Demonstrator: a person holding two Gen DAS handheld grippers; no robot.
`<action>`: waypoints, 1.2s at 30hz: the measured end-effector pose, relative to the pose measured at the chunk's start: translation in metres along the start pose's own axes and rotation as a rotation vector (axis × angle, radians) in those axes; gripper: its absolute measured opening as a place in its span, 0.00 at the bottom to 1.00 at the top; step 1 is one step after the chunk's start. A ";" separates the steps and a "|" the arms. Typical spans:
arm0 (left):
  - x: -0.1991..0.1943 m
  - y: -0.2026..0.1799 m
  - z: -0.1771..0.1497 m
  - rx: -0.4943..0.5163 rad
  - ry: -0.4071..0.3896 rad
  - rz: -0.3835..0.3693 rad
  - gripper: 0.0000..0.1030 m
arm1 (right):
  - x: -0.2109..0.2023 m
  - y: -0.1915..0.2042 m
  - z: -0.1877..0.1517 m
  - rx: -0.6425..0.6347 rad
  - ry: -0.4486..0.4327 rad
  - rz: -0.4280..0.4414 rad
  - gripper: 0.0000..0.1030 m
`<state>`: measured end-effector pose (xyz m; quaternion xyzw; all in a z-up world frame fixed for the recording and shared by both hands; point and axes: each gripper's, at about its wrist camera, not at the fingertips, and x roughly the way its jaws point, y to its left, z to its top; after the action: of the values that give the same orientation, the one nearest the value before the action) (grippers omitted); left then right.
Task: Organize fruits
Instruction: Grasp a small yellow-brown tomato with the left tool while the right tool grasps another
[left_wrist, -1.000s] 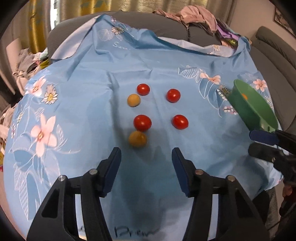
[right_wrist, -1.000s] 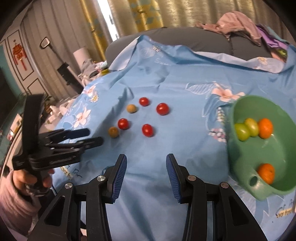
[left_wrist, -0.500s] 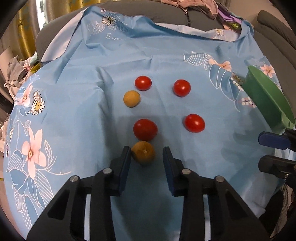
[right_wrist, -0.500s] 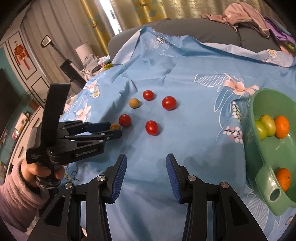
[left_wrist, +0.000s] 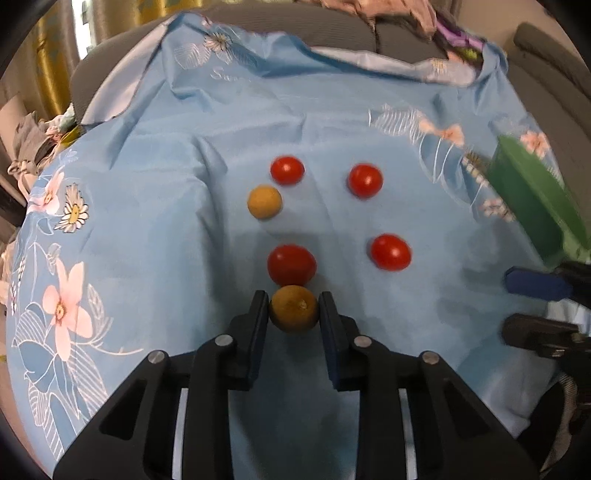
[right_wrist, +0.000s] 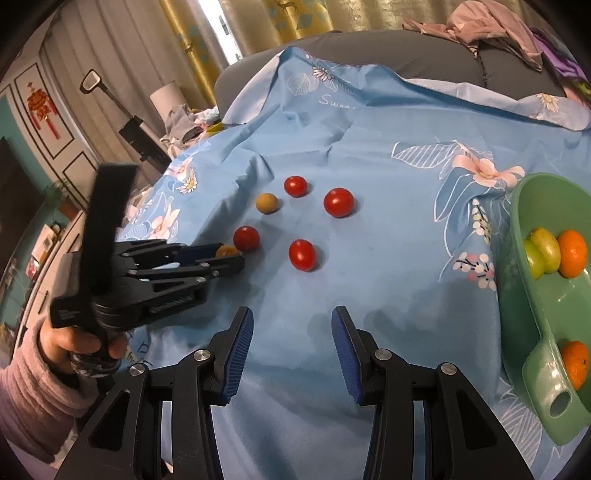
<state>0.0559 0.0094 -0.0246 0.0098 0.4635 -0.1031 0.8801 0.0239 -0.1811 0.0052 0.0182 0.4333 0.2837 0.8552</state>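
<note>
The blue floral cloth (left_wrist: 155, 206) carries the fruit. The green bowl (right_wrist: 524, 295) sits at its right edge. The right gripper (right_wrist: 291, 350) hovers wide open, empty. The left gripper (left_wrist: 293, 312) clamps the brownish-yellow fruit (left_wrist: 293, 309), touching a red tomato (left_wrist: 291, 264).

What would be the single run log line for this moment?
left tongs: shut on round brownish-yellow fruit | right tongs: open, empty | green plastic bowl: four fruits

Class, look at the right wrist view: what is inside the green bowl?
Inside the green bowl lie two oranges and two yellow-green fruits. The bowl runs off the picture's right edge, so whatever lies further in is not seen.
</note>
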 end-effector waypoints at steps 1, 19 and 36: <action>-0.007 0.003 0.001 -0.017 -0.017 -0.013 0.26 | 0.001 0.001 0.002 -0.003 0.001 0.000 0.43; -0.043 0.063 0.005 -0.179 -0.147 -0.013 0.27 | 0.114 0.041 0.088 -0.129 0.064 0.002 0.43; -0.035 0.070 0.006 -0.187 -0.131 -0.031 0.27 | 0.146 0.052 0.102 -0.212 0.138 -0.105 0.29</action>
<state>0.0545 0.0835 0.0017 -0.0862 0.4124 -0.0733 0.9039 0.1439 -0.0424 -0.0237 -0.1143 0.4593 0.2833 0.8341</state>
